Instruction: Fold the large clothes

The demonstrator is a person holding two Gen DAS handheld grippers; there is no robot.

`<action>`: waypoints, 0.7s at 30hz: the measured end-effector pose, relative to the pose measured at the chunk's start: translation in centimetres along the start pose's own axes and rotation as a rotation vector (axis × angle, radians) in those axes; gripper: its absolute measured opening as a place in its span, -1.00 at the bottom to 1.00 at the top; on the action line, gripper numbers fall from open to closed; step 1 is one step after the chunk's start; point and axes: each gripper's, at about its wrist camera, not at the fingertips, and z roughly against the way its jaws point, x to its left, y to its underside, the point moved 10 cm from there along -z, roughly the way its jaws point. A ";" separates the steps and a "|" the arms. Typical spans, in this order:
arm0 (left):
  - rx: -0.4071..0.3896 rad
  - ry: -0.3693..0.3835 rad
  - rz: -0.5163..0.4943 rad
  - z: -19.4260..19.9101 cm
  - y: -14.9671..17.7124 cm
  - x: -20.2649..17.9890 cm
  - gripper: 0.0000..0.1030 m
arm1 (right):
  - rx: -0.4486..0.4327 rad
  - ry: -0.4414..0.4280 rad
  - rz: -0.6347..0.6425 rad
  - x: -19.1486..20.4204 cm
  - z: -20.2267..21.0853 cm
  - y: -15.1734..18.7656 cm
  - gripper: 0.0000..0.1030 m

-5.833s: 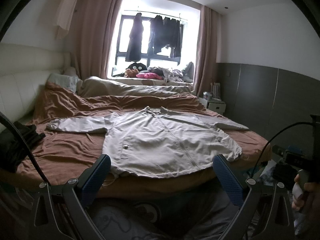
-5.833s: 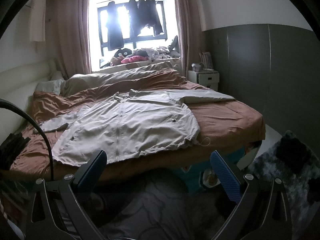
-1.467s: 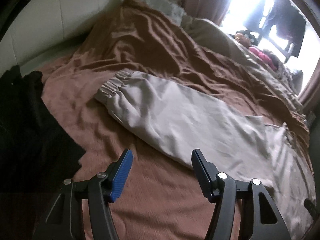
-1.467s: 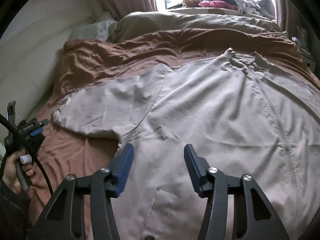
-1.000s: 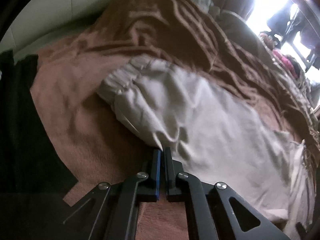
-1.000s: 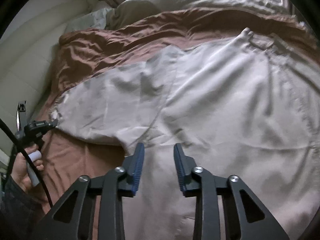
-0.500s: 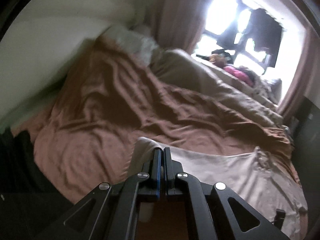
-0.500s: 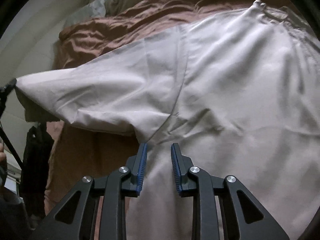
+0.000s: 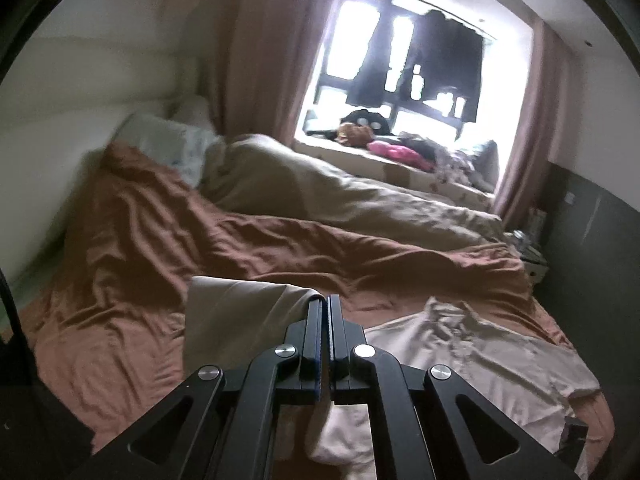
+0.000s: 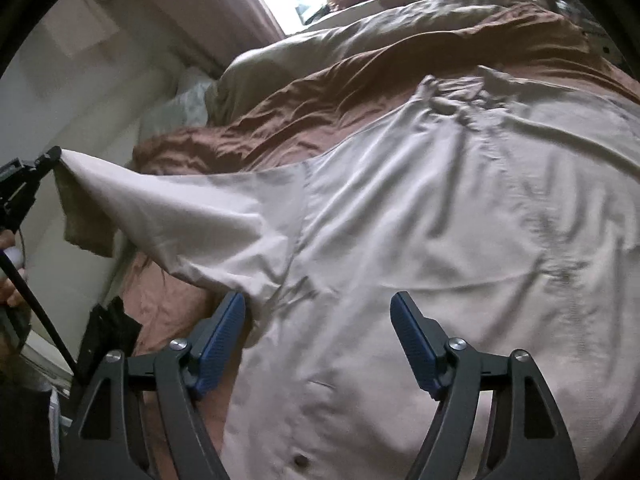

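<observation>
Jacket [image 10: 420, 220], a pale beige zip-up one, lies spread front-up over the brown bedspread [image 9: 120, 280], its collar [image 10: 452, 96] toward the window [image 9: 412, 56] at twelve o'clock in my right wrist view. My left gripper [image 9: 325, 300] is clamped tight on the end of the jacket's sleeve [image 10: 180, 216], the pads pressed together with the cloth pinched between them. That sleeve is lifted clear of the bed and stretches taut toward nine o'clock in the right view, where the left gripper's tip shows at the frame's edge, with my hand [image 10: 10, 280] just below it on the handle. In the left wrist view the cuff end [image 9: 236, 312] drapes down at about ten o'clock from the fingertips.

My right gripper [image 10: 318, 336] hangs over the jacket's body just below the armpit seam, its jaws opening, blue pads [image 10: 222, 332] spread wide (nothing is pinched between them; the cloth only lies beneath). A rumpled tan duvet [image 9: 340, 196] lies beyond the bedspread toward the window, where dark clothes [image 9: 452, 60] hang on a rail, and a pale pillow [image 9: 168, 144] sits at ten o'clock. Something black [image 10: 108, 332] lies at the bed's edge at eight o'clock in the right view; I cannot tell what it is.
</observation>
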 end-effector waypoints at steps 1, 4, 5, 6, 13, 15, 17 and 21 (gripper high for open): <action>0.004 0.018 -0.010 -0.1 0.1 -1.3 -0.97 | -0.006 0.004 -0.005 -0.8 0.7 0.0 0.43; 0.013 0.048 -0.051 -0.4 0.4 -4.8 -0.97 | -0.023 0.020 -0.025 -3.2 2.8 0.2 0.43; 0.021 0.050 -0.066 -0.6 0.5 -6.1 -0.97 | -0.027 0.019 -0.032 -3.8 3.6 0.2 0.43; 0.028 0.069 -0.085 -0.9 0.7 -7.7 -0.97 | -0.031 0.020 -0.039 -4.2 4.3 0.4 0.43; 0.080 0.175 -0.209 -2.1 3.4 -16.6 -0.97 | -0.091 0.053 -0.070 -7.2 9.7 0.8 0.43; 0.109 0.209 -0.243 -2.8 4.7 -19.0 -0.97 | -0.093 0.050 -0.087 -8.0 10.6 1.4 0.43; 0.151 0.243 -0.262 -3.7 6.5 -21.2 -0.97 | -0.095 0.052 -0.100 -8.8 11.5 1.6 0.43; 0.231 0.298 -0.288 -5.2 10.4 -24.9 -0.97 | -0.120 0.086 -0.129 -10.7 13.7 2.6 0.43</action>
